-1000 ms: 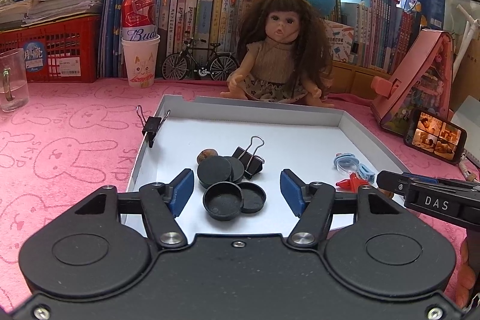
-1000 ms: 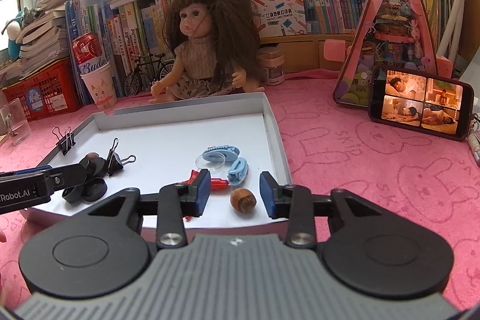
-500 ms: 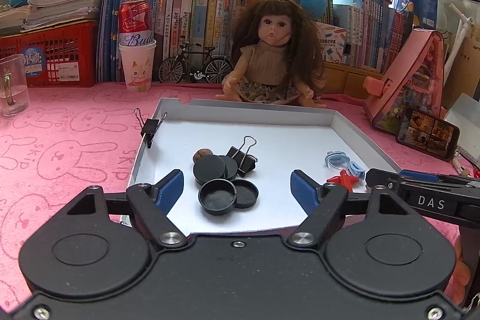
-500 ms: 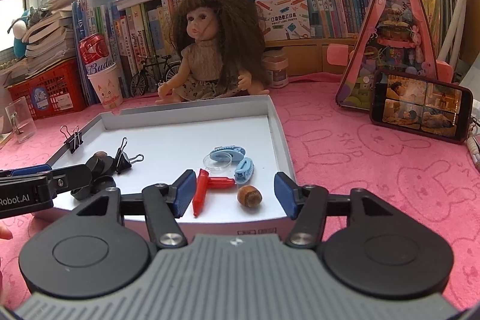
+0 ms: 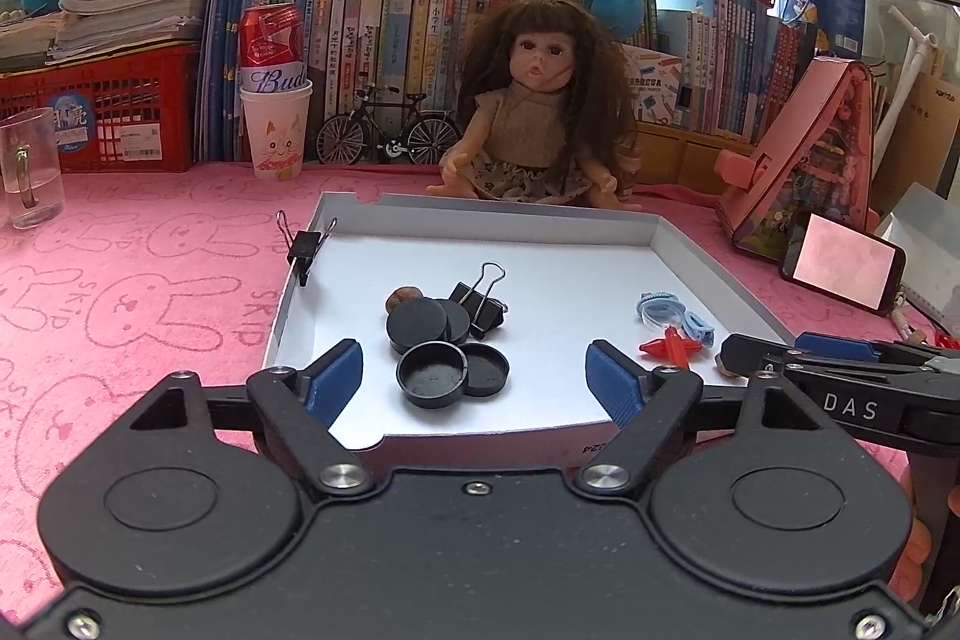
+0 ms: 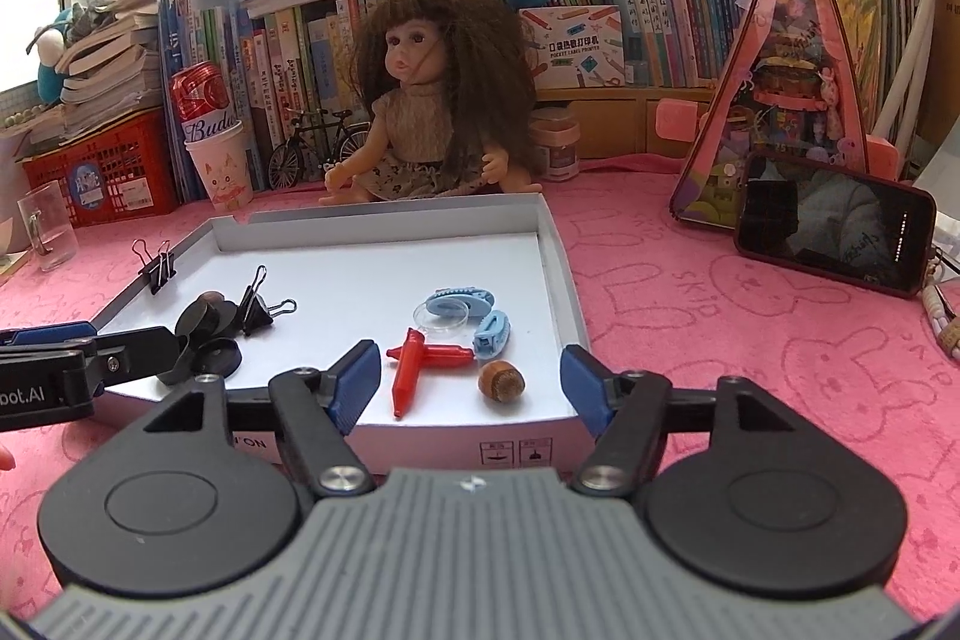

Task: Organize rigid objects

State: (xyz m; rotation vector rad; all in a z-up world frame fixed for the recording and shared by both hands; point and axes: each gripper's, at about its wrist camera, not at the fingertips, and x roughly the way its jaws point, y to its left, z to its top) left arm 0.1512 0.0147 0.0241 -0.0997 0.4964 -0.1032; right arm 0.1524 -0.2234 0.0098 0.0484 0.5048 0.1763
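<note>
**Desk:** What's nearest the lens?

**Photographer:** Two hand-held claws at the near edge of a white tray (image 5: 690, 244) on a pink rabbit-print cloth (image 5: 150, 292). The left gripper (image 5: 474, 376) is spread wide and empty, framing a cluster of black caps (image 5: 432, 340). The right gripper (image 6: 471, 379) is likewise spread and empty, with a red toy piece (image 6: 420, 358) and an acorn (image 6: 501, 382) lying between its blue pads.

**Desk:** And further in?

**Photographer:** A black binder clip (image 5: 480, 301) touches the caps; blue hair clips (image 6: 474, 313) sit just behind the red piece. A second binder clip (image 5: 306, 244) grips the tray's left wall. Beyond sits a doll (image 5: 540, 112) before shelves of books (image 5: 390, 22).

**Desk:** Advice for the pick?

**Photographer:** My reading: sorting looks under way. The acorn will likely roll, so centre the pads on it and close slowly. The caps overlap; take the top one alone, clear of the binder clip.
</note>
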